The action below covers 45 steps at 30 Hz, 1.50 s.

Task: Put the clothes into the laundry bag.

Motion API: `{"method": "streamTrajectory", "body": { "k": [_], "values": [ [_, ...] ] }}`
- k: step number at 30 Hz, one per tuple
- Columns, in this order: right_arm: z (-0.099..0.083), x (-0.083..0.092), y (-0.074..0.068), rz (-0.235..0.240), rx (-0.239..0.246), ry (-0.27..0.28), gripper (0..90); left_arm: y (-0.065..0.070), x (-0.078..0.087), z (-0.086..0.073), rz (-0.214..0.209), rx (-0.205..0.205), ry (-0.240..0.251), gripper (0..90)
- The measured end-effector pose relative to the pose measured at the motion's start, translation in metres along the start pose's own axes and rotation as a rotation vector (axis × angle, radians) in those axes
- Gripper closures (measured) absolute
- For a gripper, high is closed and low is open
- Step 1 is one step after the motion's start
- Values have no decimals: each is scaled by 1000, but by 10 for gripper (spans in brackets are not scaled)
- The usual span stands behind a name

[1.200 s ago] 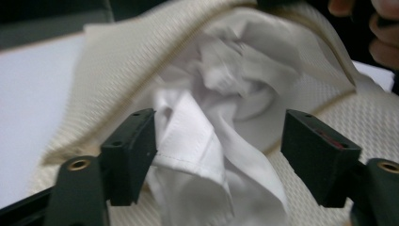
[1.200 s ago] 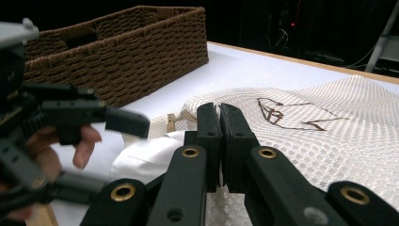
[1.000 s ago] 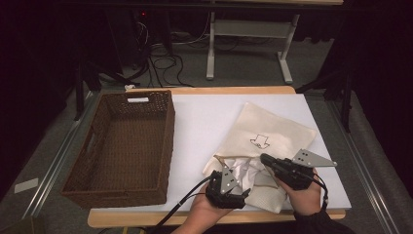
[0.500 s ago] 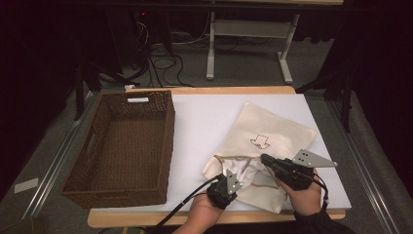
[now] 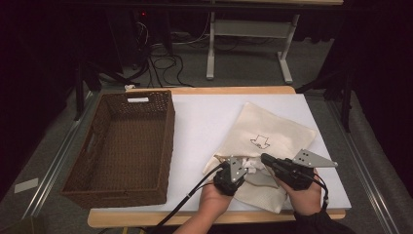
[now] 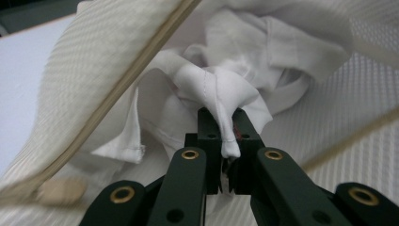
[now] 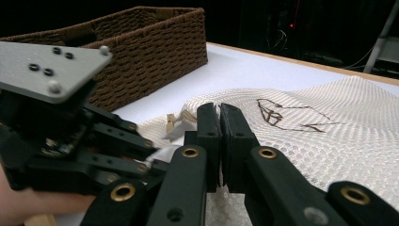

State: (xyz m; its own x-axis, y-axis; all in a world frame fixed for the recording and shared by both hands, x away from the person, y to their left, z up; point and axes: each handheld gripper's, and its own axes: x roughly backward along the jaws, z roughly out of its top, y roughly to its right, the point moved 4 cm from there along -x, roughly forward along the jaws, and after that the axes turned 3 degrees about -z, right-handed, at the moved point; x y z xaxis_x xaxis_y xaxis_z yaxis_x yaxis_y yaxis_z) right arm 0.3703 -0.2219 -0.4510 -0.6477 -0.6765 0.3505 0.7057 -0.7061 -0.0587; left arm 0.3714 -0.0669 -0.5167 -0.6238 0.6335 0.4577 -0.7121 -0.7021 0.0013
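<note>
While the white table (image 5: 204, 122) carries all the items, the largest of them is the brown wicker basket (image 5: 124, 146), which stands on the table's left part in the high view. To its right lies the cream mesh laundry bag (image 5: 272, 134), flat on the table surface, with a dark arrow-shaped mark (image 5: 260, 142) printed on its upper face. The bag's open mouth faces the person's edge of the table, and its beige drawcord hem (image 6: 141, 70) runs diagonally across the left gripper view. A white cloth garment (image 6: 244, 52) sits bunched in the bag's mouth, partly inside the mesh and partly outside it, well apart from the basket.

The left gripper (image 5: 233, 171) is positioned at the bag's mouth. Its jaws are closed on a fold of the white garment: in the left gripper view (image 6: 221, 155) the fold passes down between the two black pads and is pinched there. The right gripper (image 5: 269, 159) is held just beside the left one, over the near part of the bag. Its jaws stand together (image 7: 219, 141), and they appear to clamp the mesh of the bag's upper layer, although the contact point itself is hidden behind the pads. Both hands rest at the near table edge.
</note>
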Motion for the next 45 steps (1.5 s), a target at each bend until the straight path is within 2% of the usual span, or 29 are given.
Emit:
{"method": "streamTrajectory", "body": {
  "k": [4,10,13,20,25,31,37,42,45],
  "values": [
    [0,1,1,-2,-3,2,884,4,-16,8,12,19,32,858],
    [-1,1,3,-3,-9,4,885,6,-38,11,47,2,24,847],
    [-1,1,4,-2,-14,5,885,5,-40,11,46,12,27,819],
    [-1,1,3,-2,-16,3,885,9,-26,7,11,2,37,597],
    [-2,1,2,0,-14,1,885,11,-14,3,2,-9,50,451],
    [-2,1,2,0,-16,1,885,10,2,-2,-5,-3,42,341],
    [-2,1,2,-1,-13,0,885,7,18,-9,-11,-3,32,316],
    [-2,2,2,-1,-13,1,884,5,31,-13,-31,4,32,398],
    [-2,1,2,0,-13,-1,885,1,36,-16,-21,-5,24,410]
  ]
}}
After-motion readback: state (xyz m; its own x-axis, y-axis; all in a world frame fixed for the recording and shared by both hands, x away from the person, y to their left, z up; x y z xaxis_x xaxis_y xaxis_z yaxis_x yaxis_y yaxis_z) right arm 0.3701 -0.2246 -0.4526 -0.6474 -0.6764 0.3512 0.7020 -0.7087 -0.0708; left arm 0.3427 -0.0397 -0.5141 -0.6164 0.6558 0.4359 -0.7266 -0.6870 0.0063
